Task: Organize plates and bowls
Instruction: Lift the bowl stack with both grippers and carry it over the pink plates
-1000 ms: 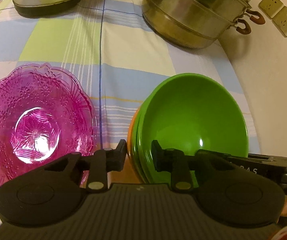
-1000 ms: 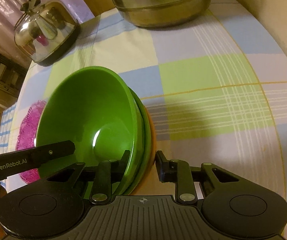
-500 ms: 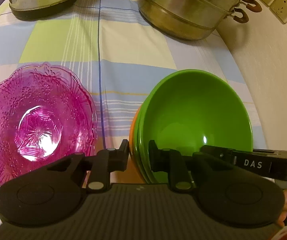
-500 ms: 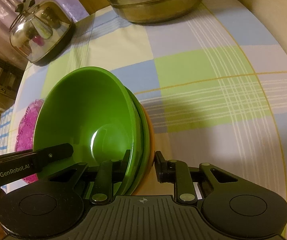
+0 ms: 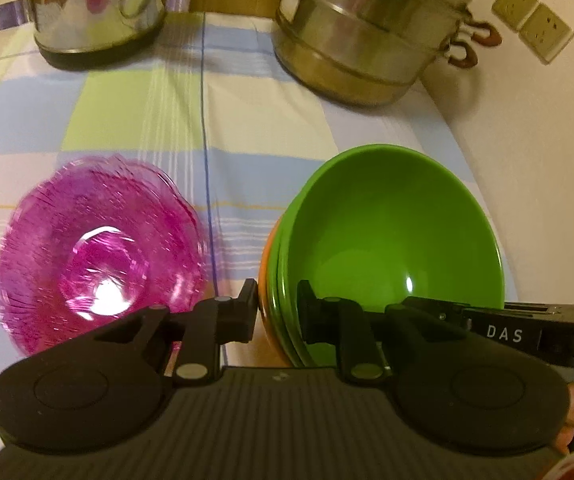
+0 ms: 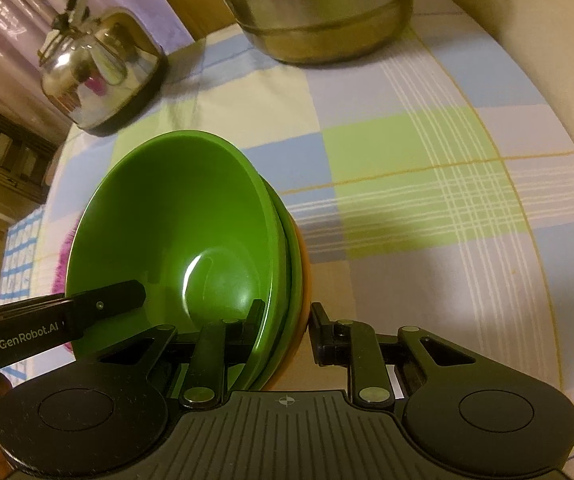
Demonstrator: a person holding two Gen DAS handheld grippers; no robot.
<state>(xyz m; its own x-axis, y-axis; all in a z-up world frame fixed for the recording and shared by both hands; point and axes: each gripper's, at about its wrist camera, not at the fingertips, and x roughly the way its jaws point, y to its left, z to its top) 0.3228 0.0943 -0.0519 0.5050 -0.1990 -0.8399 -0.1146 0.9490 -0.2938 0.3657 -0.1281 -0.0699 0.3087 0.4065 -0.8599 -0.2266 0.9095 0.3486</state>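
The left claw point(image 5: 277, 310) and the right claw point(image 6: 287, 330) each clamp an opposite rim of the nested stack of green bowls point(image 5: 391, 236) on an orange one, mouths opening upward, above the checked worktop point(image 5: 247, 128) beside the pink glass bowl point(image 5: 99, 248)

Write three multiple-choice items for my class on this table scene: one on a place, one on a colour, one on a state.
1. Where does the pink glass bowl sit relative to the stacked bowls in the left wrist view?
A. left
B. right
C. inside them

2. What colour is the top stacked bowl?
A. orange
B. green
C. white

3. What are the left hand-held gripper and right hand-held gripper doing?
A. both open, away from the stack
B. both clamped on the stack's rim
C. only one on the rim

Answers:
1 A, it lies left, apart.
2 B, green; an orange edge shows beneath.
3 B, each has fingers either side of the rim.
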